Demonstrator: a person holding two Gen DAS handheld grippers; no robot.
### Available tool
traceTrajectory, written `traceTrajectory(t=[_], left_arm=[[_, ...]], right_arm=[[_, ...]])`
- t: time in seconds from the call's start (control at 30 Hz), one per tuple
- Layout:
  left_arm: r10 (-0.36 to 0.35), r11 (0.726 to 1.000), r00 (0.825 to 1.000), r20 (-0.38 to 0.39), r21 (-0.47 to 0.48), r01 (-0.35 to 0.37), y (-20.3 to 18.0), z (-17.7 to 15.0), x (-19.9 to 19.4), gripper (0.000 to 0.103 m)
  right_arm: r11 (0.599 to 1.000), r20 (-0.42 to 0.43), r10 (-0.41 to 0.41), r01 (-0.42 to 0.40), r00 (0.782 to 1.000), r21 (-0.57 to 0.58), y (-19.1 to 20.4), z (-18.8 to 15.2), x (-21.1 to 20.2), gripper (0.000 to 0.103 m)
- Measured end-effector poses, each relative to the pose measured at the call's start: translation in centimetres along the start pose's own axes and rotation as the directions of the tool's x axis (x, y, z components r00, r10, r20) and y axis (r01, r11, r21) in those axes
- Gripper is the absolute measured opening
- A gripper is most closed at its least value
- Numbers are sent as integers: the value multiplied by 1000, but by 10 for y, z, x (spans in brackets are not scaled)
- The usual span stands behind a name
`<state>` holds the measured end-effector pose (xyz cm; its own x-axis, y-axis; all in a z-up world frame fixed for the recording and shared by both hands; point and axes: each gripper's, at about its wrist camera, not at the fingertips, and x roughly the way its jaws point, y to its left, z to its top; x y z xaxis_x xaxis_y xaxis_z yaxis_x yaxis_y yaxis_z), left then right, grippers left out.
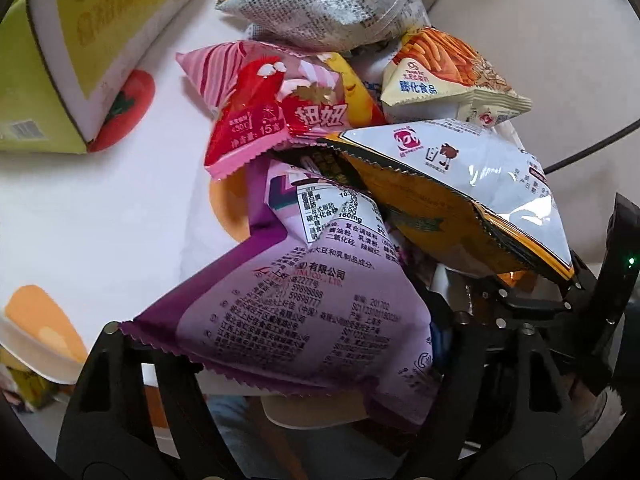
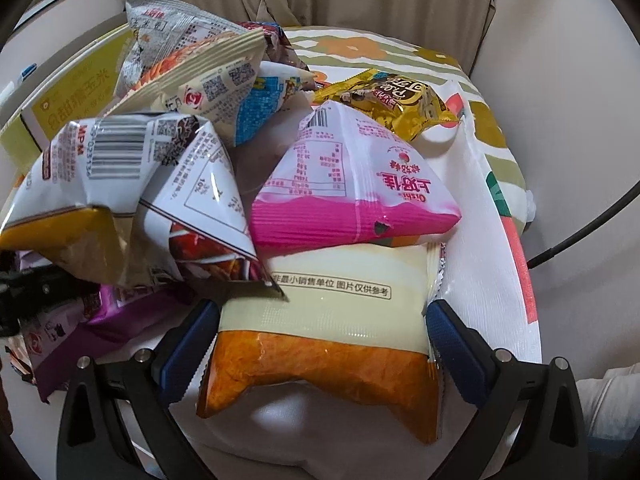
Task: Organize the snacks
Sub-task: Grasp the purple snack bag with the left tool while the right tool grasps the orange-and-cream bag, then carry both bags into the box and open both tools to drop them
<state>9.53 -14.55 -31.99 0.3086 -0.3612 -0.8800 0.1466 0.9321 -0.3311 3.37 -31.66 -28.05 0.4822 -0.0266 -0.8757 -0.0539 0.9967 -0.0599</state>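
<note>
Snack pile on a table (image 2: 480, 200).
Right gripper (image 2: 320, 336) spread wide around the orange bag (image 2: 320, 344), pads beside its edges. Purple bag (image 1: 304, 304) across left gripper (image 1: 288, 364); grip unclear.

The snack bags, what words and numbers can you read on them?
"膨化食品" on the cream and orange packet.
"扭扭" and "15克" on the red and pink packet.
"160mg" and "有限公司" on the purple packet.
"Oishi 上好佳", upside down, on the pink and white packet.
"MPM" beside the barcode on the white and gold packet.
"非最小销售单位 图片仅供参考" on the cream and orange bag between the right tool fingers.
All the fine print is too small to read.
</note>
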Motion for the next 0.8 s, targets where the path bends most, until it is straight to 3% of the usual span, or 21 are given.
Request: traceTrajectory(t=[0.07,0.27,0.8], left_arm=[[3,1000,1000,2,10,-3,-3,-1,-1,70],[22,999,1000,15,32,-22,-15,-3,-17,67],[35,998,998,58,44,-37,-29,-10,-88,66]], right_arm=[[1000,0,-13,13,1000,-5,0,0,-1,91],[1000,6,-22,22,1000,-8,1,-4,-9,79],[998,64,-51,49,997,34,0,-4,-58,76]])
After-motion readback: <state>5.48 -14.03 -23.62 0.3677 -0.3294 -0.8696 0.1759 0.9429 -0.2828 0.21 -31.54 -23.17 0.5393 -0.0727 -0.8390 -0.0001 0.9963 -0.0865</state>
